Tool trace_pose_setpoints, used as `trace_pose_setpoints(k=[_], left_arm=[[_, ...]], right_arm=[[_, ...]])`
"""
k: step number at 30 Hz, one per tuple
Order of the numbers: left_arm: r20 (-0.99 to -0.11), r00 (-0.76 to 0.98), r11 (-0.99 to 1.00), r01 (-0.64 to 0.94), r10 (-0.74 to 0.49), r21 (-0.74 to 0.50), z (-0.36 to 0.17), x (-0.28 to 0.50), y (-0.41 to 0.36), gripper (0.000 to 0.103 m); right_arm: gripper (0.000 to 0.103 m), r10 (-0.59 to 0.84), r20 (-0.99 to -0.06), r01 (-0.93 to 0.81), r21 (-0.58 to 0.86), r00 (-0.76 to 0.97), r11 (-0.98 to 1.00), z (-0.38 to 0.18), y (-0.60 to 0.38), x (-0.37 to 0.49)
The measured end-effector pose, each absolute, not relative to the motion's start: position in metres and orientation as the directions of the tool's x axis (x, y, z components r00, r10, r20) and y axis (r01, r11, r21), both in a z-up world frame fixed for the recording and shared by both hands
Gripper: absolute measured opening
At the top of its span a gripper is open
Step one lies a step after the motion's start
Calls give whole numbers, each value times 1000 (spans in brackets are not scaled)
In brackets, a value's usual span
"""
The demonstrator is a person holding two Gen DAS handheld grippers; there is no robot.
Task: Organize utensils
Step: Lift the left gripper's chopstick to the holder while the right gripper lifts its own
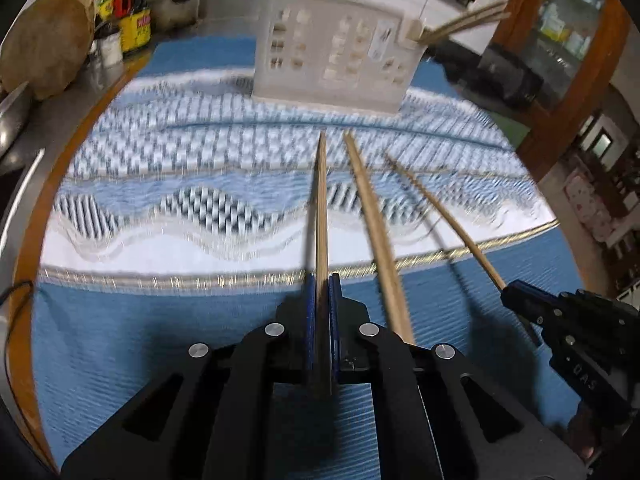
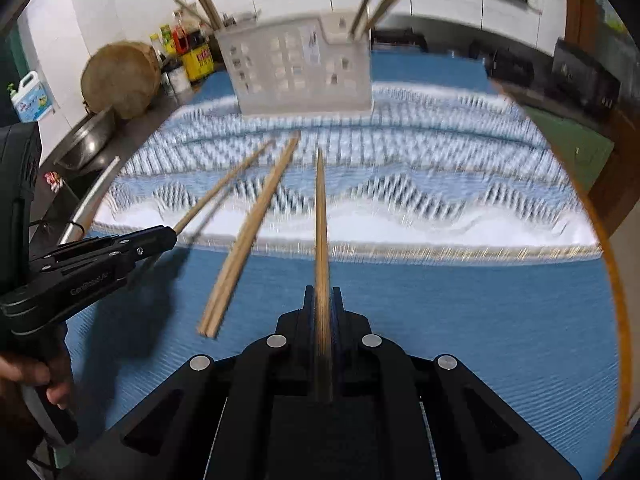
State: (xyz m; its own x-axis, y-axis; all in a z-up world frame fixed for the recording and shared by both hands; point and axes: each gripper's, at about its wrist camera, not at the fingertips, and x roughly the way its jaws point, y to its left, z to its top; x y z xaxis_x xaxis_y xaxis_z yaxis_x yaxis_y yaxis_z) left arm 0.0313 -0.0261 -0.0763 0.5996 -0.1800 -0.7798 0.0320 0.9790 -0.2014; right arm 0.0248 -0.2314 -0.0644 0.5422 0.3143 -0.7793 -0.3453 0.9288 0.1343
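My left gripper [image 1: 322, 280] is shut on a wooden chopstick [image 1: 321, 200] that points forward above the blue and white mat. It also shows at the left of the right wrist view [image 2: 170, 234]. My right gripper [image 2: 323, 292] is shut on another chopstick [image 2: 320, 208]; it shows at the right of the left wrist view [image 1: 506, 292]. A pair of chopsticks [image 2: 248, 236] lies on the mat between the grippers, also seen in the left wrist view [image 1: 376, 232]. A white perforated utensil holder [image 1: 332, 50] stands at the far side with chopsticks [image 1: 464, 24] in its corner pocket.
A round wooden board [image 2: 120, 78], bottles and tins [image 2: 192, 54], and a metal bowl [image 2: 86, 140] stand at the far left on the counter. A wooden cabinet [image 1: 560, 60] is at the right. The table's wooden rim [image 2: 608, 240] curves along the right.
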Motion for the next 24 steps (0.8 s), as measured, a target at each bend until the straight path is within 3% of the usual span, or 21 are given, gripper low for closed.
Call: trace_pose_setpoints(k=[9, 24], left_arm=[[-674, 707, 973, 91, -214, -213, -25, 45, -20, 5], [-591, 748, 951, 195, -303, -240, 49, 93, 0, 5]], right_arm=[[7, 341, -627, -372, 88, 701, 924, 11, -238, 44], [7, 434, -508, -439, 118, 744, 891, 103, -241, 114]])
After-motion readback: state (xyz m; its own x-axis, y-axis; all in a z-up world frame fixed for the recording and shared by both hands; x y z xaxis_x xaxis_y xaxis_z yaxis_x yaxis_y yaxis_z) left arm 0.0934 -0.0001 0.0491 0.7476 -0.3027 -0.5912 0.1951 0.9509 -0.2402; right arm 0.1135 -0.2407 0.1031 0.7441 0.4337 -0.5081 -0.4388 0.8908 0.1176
